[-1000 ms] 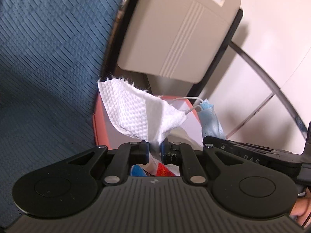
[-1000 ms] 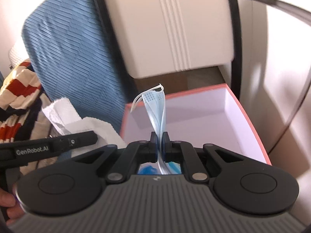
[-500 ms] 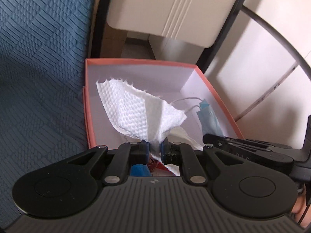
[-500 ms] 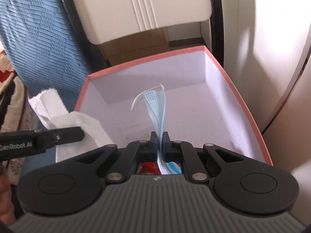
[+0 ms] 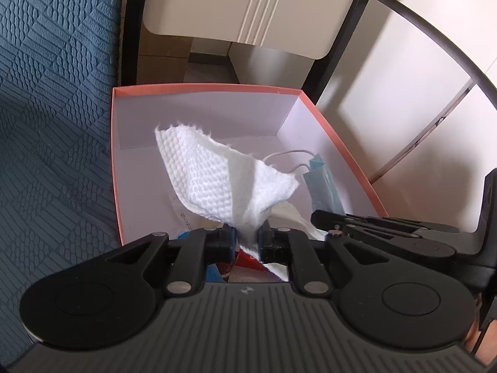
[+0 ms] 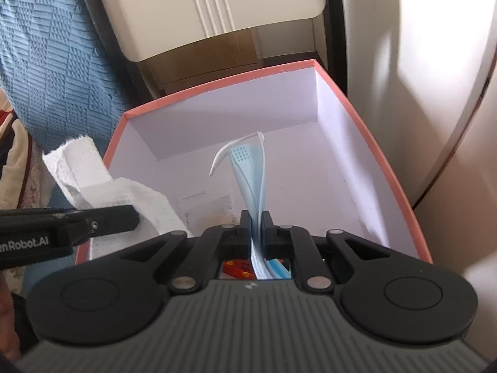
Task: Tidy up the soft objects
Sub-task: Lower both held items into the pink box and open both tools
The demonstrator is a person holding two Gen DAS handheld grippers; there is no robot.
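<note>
Tissue [image 5: 217,183] sits loose between the left gripper's [image 5: 247,237] just-parting jaws; right gripper [image 6: 257,228] still pinches the mask [image 6: 251,174]; release both toward the box's [image 6: 369,143] twelve o'clock.

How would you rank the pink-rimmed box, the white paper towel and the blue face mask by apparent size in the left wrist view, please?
1. Pink-rimmed box
2. White paper towel
3. Blue face mask, partly hidden, so its full size is uncertain

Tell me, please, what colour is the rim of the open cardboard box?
Salmon pink; the rim of the open cardboard box frames white inner walls, clearest in the right wrist view.
</note>
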